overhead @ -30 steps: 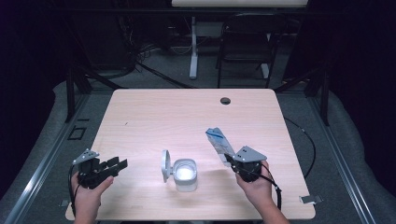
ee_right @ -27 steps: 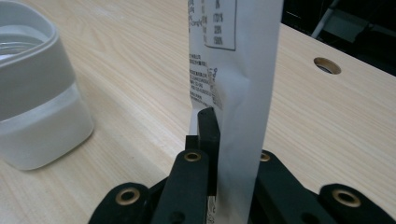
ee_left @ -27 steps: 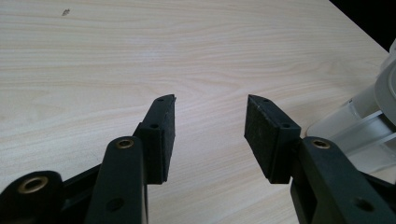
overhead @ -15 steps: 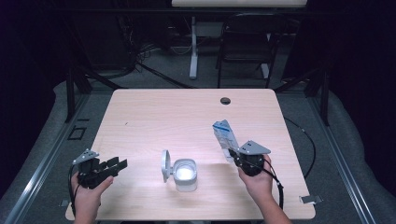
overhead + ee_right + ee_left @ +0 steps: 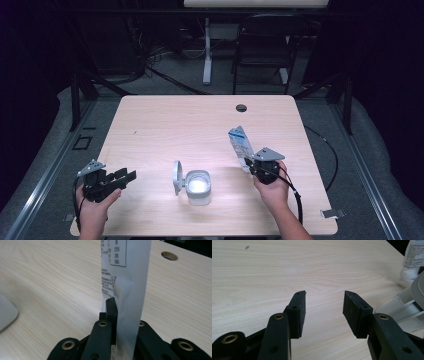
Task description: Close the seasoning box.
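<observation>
Pale wood-grain worktop [image 5: 165,135] is standing in a dark room, with a black chair [image 5: 262,50] and a white table leg [image 5: 206,50] behind it, as a person is working two hand-held tools over its near half. Right gripper [image 5: 248,163] is clamping a flat white-and-blue printed paper sachet [image 5: 240,144] by its lower end; in the right gripper view the jaws are pinching together on the thin sachet [image 5: 127,285], which is standing up and leaning away from the hand, clear of the wood. Left gripper [image 5: 131,175] is resting low near the left front corner, well apart from the sachet, its jaws standing wide with nothing between them, as the left gripper view is showing over bare wood. Between the hands, a small clear square plastic container [image 5: 198,186] is sitting on the worktop with its round grey hinged lid [image 5: 177,177] flipped up on the left side. Judging by the layout, the sachet is heading for that container, and several things could be going wrong: the pinch is holding only a narrow strip of slick paper, so a quick swing could be letting it slip or twist; the light container, unsteadied by the far-off left gripper, could be sliding or tipping if nudged; and the upright lid could be catching the sachet's edge, or any contents could be spilling beside the opening.
</observation>
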The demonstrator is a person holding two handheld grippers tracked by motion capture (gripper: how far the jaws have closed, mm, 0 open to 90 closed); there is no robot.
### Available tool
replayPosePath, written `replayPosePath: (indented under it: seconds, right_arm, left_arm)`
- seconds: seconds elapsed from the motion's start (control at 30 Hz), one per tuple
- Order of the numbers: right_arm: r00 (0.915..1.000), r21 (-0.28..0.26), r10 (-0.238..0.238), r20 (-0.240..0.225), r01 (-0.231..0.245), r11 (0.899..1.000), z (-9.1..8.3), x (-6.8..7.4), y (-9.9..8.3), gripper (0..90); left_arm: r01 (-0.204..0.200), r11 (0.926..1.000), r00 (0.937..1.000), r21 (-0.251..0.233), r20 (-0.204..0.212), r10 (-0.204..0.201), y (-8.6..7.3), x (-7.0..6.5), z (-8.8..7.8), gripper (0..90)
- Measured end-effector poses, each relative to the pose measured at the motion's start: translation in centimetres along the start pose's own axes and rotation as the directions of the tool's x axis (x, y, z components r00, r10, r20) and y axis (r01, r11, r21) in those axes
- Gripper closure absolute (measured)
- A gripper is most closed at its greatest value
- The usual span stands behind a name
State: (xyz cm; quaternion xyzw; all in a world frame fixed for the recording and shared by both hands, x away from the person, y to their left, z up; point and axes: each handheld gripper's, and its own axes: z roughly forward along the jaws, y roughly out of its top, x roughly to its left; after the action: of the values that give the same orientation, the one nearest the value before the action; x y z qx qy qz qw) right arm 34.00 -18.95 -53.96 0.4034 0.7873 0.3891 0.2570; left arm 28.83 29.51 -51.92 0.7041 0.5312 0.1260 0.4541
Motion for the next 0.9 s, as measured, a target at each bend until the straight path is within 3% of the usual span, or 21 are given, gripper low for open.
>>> replayPosePath:
  seconds: [0.27,0.47,0.77,0.9]
  right_arm:
    - [0.9998,0.027,-0.011,0.017,0.01,1.0,1.0,0.0,-0.3,89.6]
    - [0.9998,0.0,-0.003,0.022,0.003,1.0,0.9,0.0,-0.9,89.5]
    - [0.9993,0.007,-0.037,0.012,0.036,0.999,0.3,-0.3,-1.7,89.3]
    - [0.9996,-0.008,-0.025,0.015,0.025,1.0,0.3,-0.3,-1.8,89.5]
  left_arm:
    - [-0.013,0.9999,0.9999,0.002,0.004,0.013,0.1,-0.4,0.1,53.5]
    - [-0.017,0.9999,0.9999,0.003,0.004,0.017,0.1,-0.5,0.1,53.5]
    - [-0.016,0.9999,0.9999,-0.001,0.0,0.016,0.1,-0.5,0.0,53.5]
    - [-0.016,0.9999,0.9999,0.002,-0.001,0.016,0.1,-0.6,0.0,53.5]
